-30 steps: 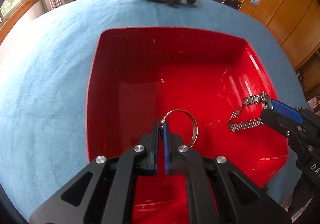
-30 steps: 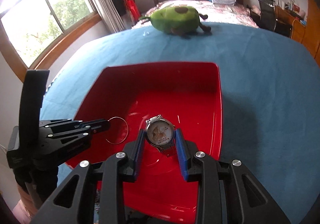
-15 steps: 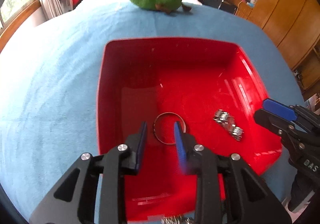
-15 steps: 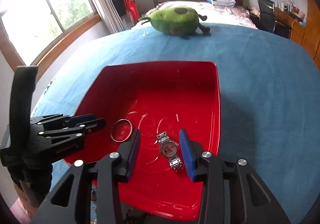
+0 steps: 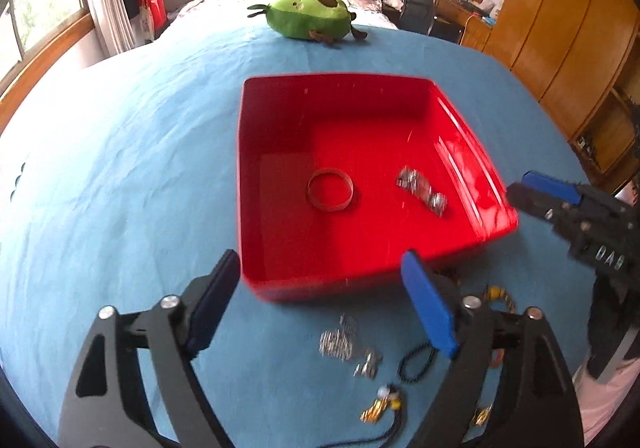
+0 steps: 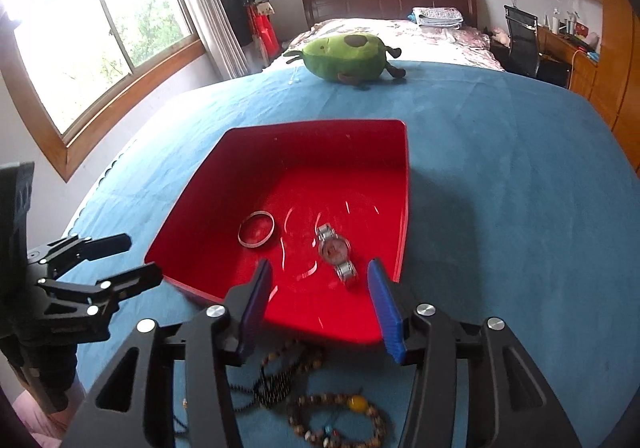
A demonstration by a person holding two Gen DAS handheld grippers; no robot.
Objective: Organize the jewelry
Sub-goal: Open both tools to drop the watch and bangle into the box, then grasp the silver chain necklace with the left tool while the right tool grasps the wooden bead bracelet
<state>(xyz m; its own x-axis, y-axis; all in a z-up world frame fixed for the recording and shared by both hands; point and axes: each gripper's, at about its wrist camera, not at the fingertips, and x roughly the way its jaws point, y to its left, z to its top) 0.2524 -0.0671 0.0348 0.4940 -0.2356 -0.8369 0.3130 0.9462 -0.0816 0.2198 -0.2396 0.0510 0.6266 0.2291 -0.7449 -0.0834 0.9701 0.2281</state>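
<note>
- My left gripper (image 5: 320, 304) had just been opening; its jaws stood wide, nothing between them.
- My right gripper (image 6: 316, 304) had likewise just been opening, jaws parted and empty.
- The silver bangle (image 5: 330, 189) and wristwatch (image 6: 335, 251) lay apart inside the red tray (image 5: 320, 282).
- Bead bracelets (image 6: 336, 420) lay on the blue cloth (image 6: 520, 248) beside the tray's near wall.

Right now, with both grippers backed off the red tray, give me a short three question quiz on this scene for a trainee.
1. True or false: the bangle lies inside the red tray.
2. What lies beside it in the tray: A a watch, B a key, C a spoon?
3. Where is the remaining jewelry?

Key: 1 true. 2 A. 3 On the blue cloth in front of the tray's near wall, such as the beaded bracelet.
</note>
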